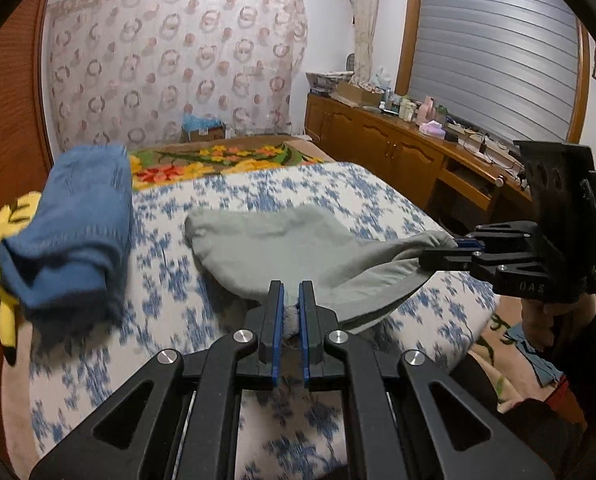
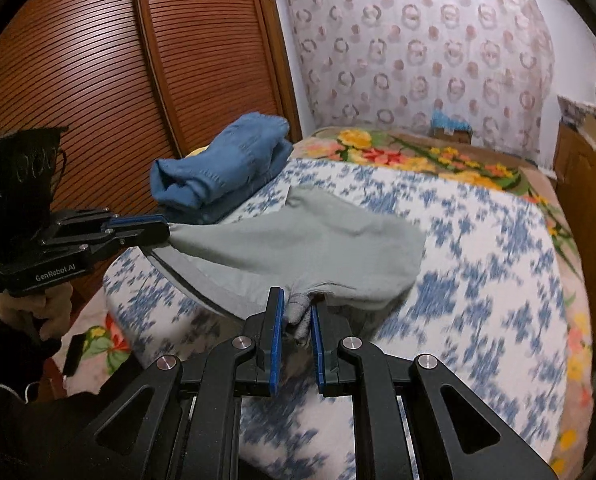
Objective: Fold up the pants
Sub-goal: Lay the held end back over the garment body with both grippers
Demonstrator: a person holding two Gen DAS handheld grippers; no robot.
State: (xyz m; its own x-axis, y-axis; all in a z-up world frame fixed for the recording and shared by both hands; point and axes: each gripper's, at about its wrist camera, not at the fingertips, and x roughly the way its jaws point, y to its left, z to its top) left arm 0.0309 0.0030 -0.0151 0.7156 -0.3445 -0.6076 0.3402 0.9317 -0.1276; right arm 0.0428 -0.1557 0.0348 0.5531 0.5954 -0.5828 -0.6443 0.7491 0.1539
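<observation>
Soft, light grey pants [image 1: 298, 240] sag ahead of the left gripper [image 1: 291, 300] and right gripper [image 2: 298, 308], each clenched on a bunched edge; corners likely suit gripping

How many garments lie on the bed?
2. The grey pants lie mid-bed, pinched by both claws. The folded blue garment sits at the bed's edge by the wardrobe. More may be hidden.

Bedroom: bed [image 1: 338, 188] under blue-floral cover; louvred wooden wardrobe doors [image 2: 97, 60] left; patterned curtain [image 1: 177, 60] behind; wooden cabinets [image 1: 378, 140] beneath shuttered window [image 1: 498, 52] right
</observation>
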